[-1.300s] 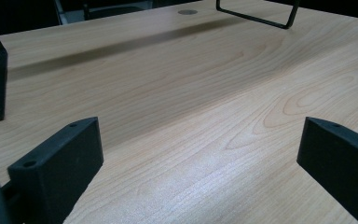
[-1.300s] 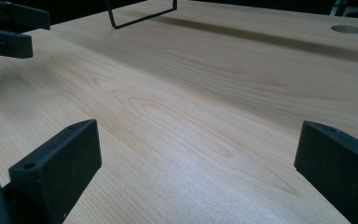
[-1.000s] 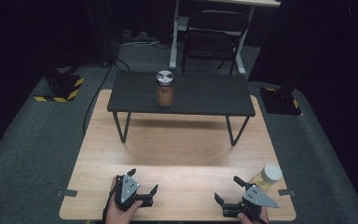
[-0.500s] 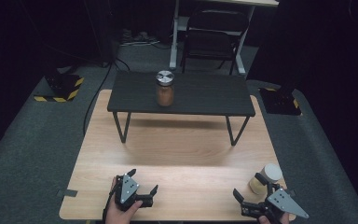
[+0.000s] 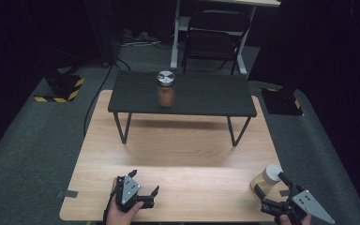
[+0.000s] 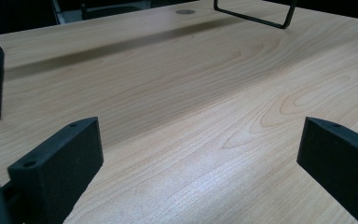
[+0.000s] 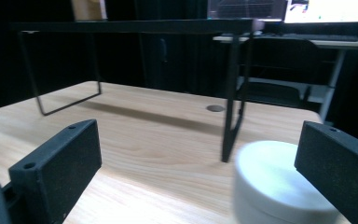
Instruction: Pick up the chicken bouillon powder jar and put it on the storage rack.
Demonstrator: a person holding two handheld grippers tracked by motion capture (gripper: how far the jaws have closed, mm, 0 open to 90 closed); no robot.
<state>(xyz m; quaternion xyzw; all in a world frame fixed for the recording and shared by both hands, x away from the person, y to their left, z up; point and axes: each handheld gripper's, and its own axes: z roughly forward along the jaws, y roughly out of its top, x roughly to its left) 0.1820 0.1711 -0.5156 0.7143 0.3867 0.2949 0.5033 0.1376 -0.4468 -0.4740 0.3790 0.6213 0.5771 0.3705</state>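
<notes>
Swung my right claw (image 5: 271, 183) over to the right edge of the worktop (image 5: 178, 145) since a second ago, so now it's lined up on the little white-lidded jar (image 5: 268, 177). Nothing's grabbed yet, so basically the whole job is still ahead. Its jaws are spread wide, the jar sitting between them, nearer one jaw, not touching as far as I can tell. Left claw (image 5: 146, 193) just idles, wide open and empty.

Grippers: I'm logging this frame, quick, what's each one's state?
Left gripper: open, holding nothing.
Right gripper: open, jaws either side of the white-lidded jar, not closed on it.
</notes>
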